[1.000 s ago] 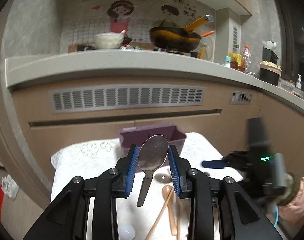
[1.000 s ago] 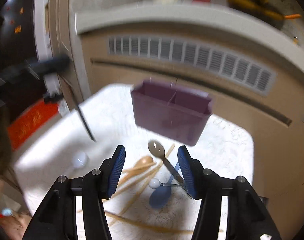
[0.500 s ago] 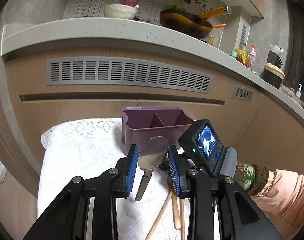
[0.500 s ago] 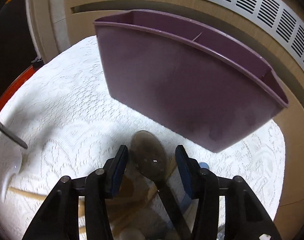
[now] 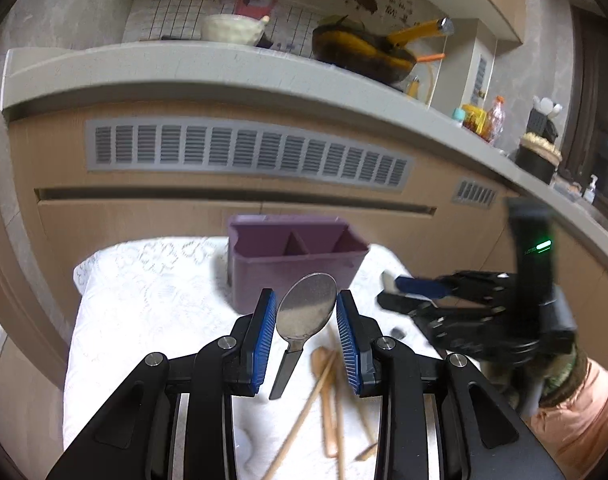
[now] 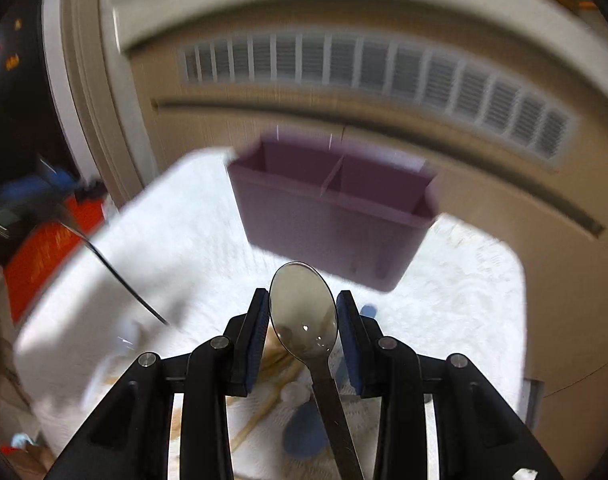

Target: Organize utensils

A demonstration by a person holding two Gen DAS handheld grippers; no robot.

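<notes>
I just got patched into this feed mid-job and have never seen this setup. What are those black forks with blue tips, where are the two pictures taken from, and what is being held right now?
There is no robot here. A person holds a hand-operated gripper in each hand, and each gripper has a wide-angle camera looking forward along its two black fingers with blue pads.

The left wrist view looks along the left gripper, which is shut on the bowl of a metal spoon. The other gripper appears at its right edge, blurred, above a pink sleeve.

The right wrist view looks along the right gripper, shut on a second metal spoon.

Ahead of both sits a purple caddy with compartments that look empty, on a white lace cloth. Wooden chopsticks and a wooden spoon lie on the cloth, along with a blue spoon.
</notes>
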